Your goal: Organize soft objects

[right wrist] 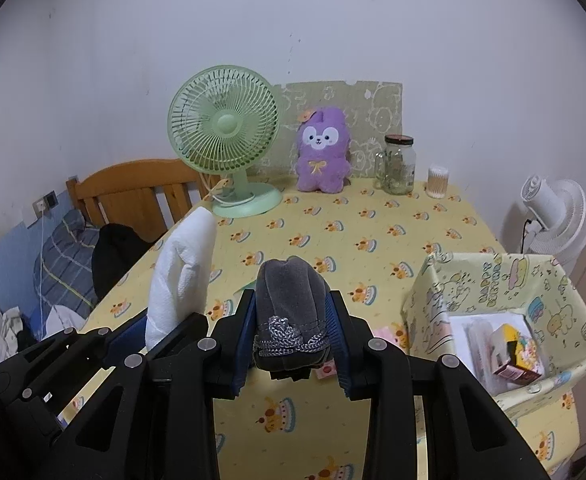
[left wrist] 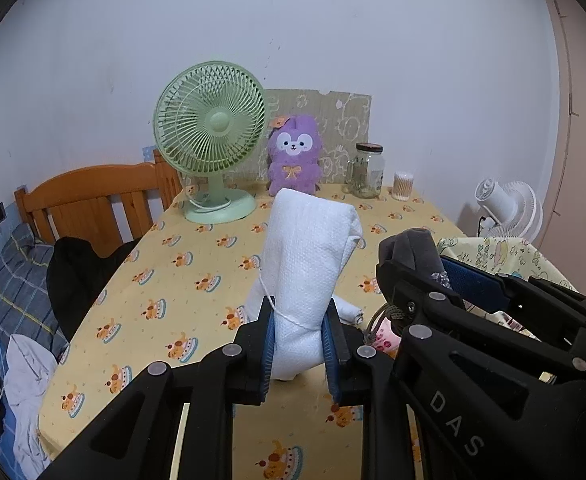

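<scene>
While clamped, white cloth [left wrist: 307, 256] upright.

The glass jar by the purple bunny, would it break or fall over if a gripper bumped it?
The glass jar looks breakable, since its wall is clear glass. It stands upright and taller than wide, so a push near its dark lid might tip it. On its side it would likely roll. It sits near the table's far edge.

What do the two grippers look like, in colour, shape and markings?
Both are the same design. The left gripper and right gripper have matte black, angular plastic linkages with cut-out openings and round silver pivot pins. Their fingers carry blue ribbed pads on the inner faces. White letters "DAS" are printed on the right gripper's body in the left wrist view. No cables or sleeves are visible.
</scene>
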A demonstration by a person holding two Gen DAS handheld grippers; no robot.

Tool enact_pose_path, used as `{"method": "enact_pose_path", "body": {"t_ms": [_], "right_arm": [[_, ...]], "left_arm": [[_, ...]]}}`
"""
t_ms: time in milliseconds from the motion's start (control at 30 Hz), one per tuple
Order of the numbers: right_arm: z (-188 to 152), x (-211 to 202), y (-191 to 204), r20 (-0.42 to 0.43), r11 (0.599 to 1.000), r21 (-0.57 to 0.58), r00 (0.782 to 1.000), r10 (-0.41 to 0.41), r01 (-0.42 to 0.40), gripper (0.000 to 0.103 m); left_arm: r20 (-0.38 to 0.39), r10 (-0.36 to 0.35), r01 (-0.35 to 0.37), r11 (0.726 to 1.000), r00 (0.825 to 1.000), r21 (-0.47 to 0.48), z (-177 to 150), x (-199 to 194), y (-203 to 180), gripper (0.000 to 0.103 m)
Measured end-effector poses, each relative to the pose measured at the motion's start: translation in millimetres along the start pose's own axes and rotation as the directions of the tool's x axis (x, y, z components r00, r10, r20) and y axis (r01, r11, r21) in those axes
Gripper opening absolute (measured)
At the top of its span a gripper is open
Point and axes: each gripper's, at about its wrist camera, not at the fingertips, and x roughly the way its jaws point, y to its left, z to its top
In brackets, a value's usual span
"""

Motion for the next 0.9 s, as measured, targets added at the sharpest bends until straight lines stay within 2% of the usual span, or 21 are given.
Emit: {"method": "enact_pose_path", "body": {"t_ms": [567,900], "right_arm": [[17,-16,-40,0.05,0.999,-0.001,0.998,-0.039,0.039,0.038],[23,-24,-68,0.071,0.996,0.01,0.994,-0.085,0.084,0.038]], "left_arm": [[0.041,-0.014,0.013,0.999,0.999,0.035,22,1,-40,0.02],[0.056,-0.048,0.045,0.997,0.997,0.06,31,8,-69,0.02]]}}
